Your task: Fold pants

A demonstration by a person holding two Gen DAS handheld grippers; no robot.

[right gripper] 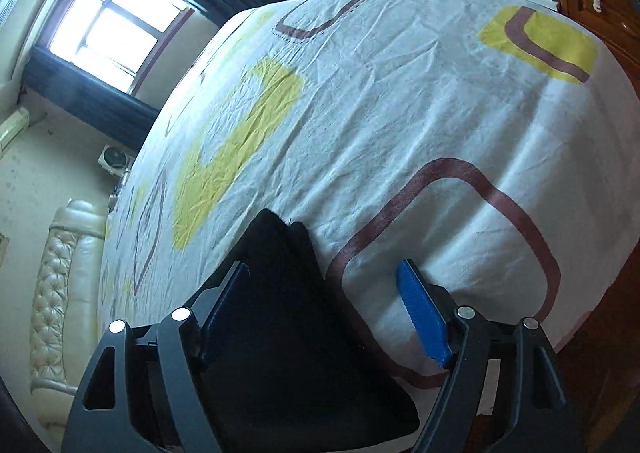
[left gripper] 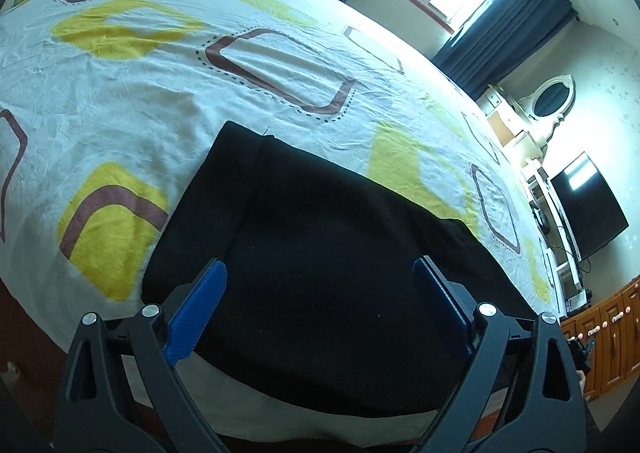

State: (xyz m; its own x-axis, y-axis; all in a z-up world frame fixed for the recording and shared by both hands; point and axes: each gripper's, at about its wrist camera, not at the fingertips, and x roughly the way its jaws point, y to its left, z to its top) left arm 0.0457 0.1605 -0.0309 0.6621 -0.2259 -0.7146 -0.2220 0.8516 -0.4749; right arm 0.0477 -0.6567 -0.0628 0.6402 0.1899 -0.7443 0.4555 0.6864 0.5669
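Left wrist view takes in the bed (left gripper: 168, 101) first, its white sheet printed with yellow and brown squares and lightly wrinkled. On it, near the close edge, lie the black pants (left gripper: 320, 253), already doubled into a flat, roughly rectangular stack, with a layered edge showing at the far corner. The cloth looks soft, light and limp, so it would likely sag and slide apart if lifted by one point; a safer hold is at two corners of an edge, pinching all the layers together. The left claw (left gripper: 320, 305) hangs spread wide above the stack, holding nothing. In the right wrist view the right claw (right gripper: 332, 313) is equally wide and empty, straddling the stack's side edge.
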